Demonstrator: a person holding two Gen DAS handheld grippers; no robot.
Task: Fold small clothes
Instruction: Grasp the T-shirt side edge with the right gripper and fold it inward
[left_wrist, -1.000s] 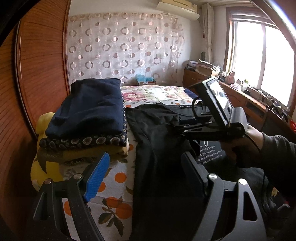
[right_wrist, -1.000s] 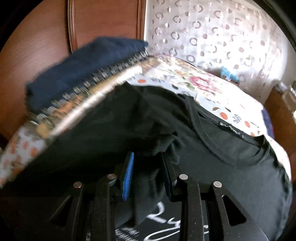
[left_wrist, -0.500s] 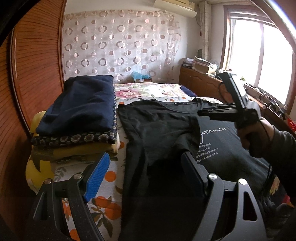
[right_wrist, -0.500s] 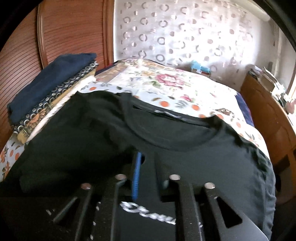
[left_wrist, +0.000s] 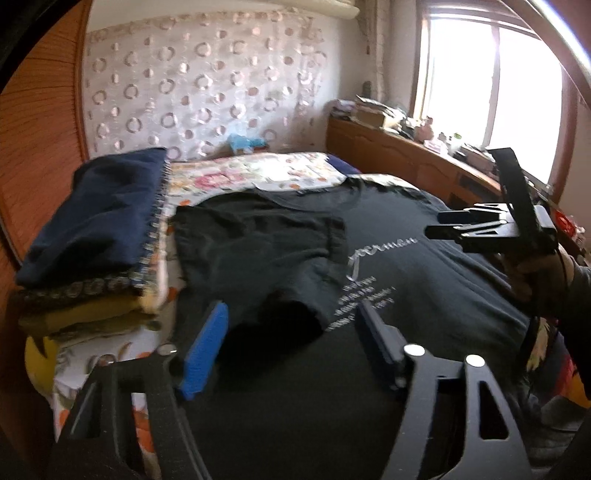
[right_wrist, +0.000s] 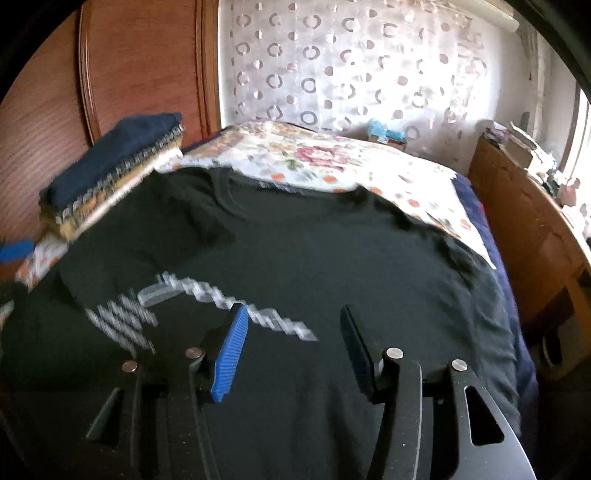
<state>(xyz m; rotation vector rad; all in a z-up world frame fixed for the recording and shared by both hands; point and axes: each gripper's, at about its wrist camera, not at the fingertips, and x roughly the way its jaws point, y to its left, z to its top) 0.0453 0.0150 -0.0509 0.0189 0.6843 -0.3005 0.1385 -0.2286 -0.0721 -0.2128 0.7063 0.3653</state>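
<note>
Both grippers, left (left_wrist: 291, 343) and right (right_wrist: 291, 347), jaws apart over the tee (right_wrist: 332, 258) spread mid-bed (right_wrist: 332, 155), left sleeve folded in; loose sleeve may flop out when regrasped.

Black T-shirt (left_wrist: 424, 280), white lettering; floral bedsheet (right_wrist: 332, 158); navy blanket (left_wrist: 99, 206)

One black T-shirt (left_wrist: 406, 266) lies spread on one bed (left_wrist: 280, 171). One stack of folded bedding (left_wrist: 96, 236) sits beside it, seemingly three or four layers; blur hides the exact count. Two claws show: the left claw (left_wrist: 291, 347) and the right claw (right_wrist: 291, 347).
</note>
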